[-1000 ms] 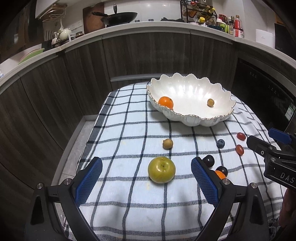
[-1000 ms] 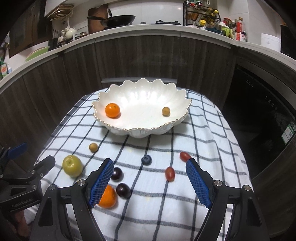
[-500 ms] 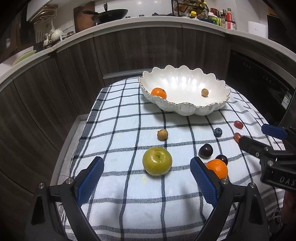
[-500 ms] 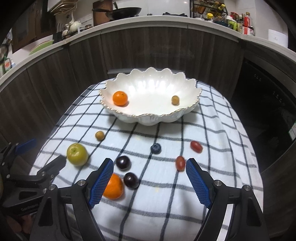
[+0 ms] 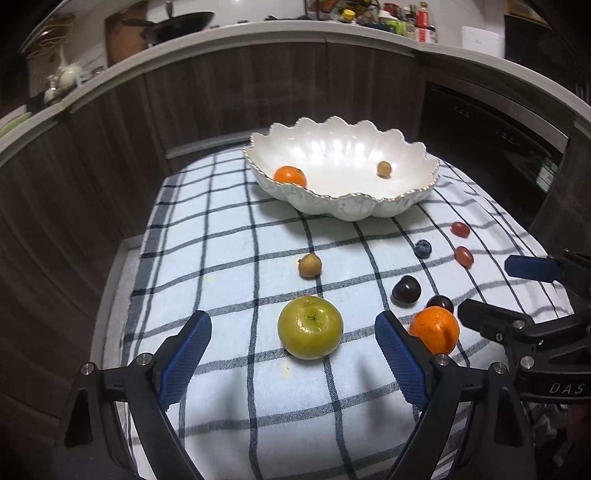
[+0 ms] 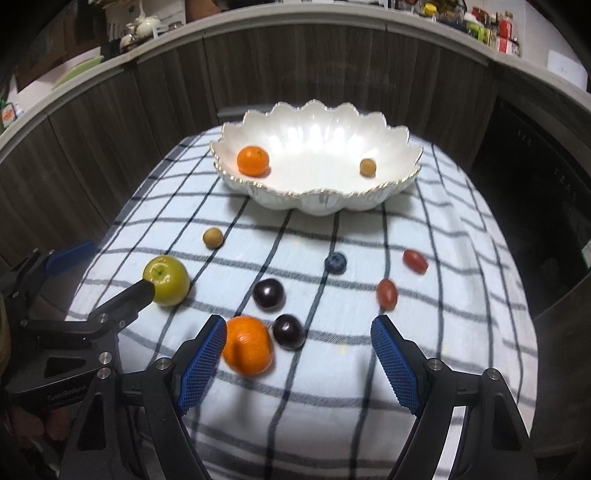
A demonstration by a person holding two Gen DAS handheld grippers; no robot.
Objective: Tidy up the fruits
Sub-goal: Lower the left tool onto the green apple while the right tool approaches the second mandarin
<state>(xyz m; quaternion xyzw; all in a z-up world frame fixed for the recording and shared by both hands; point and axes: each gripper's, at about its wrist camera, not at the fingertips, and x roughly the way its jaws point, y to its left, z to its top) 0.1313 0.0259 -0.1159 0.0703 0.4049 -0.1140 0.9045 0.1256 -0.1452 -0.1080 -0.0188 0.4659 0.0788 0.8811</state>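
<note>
A white scalloped bowl (image 5: 406, 192) (image 6: 258, 192) at the far end of the checked cloth holds an orange (image 5: 290, 175) and a small brown fruit (image 5: 384, 168). On the cloth lie a green apple (image 5: 309, 327) (image 6: 167, 280), a second orange (image 5: 436, 329) (image 6: 247, 345), two dark plums (image 6: 268, 293) (image 6: 288, 331), a blueberry (image 6: 335, 263), two red grape tomatoes (image 6: 386, 293) (image 6: 415, 260) and a small brown fruit (image 6: 213, 237). My left gripper (image 5: 293, 356) straddles the apple, its jaws closing but clear of it. My right gripper (image 6: 299, 362) is open, the orange just inside its left pad.
The table is small, and the cloth (image 5: 229, 258) hangs over its edges on every side. Dark wood cabinet fronts (image 5: 92, 166) curve round behind and left. A worktop (image 5: 332, 27) above carries a pan, bottles and crockery. A dark appliance front (image 6: 546, 192) stands to the right.
Both grippers have come lower and nearer the fruit. The apple now sits between the left jaws, which have narrowed a little. The loose orange has come inside the right gripper's left pad.
</note>
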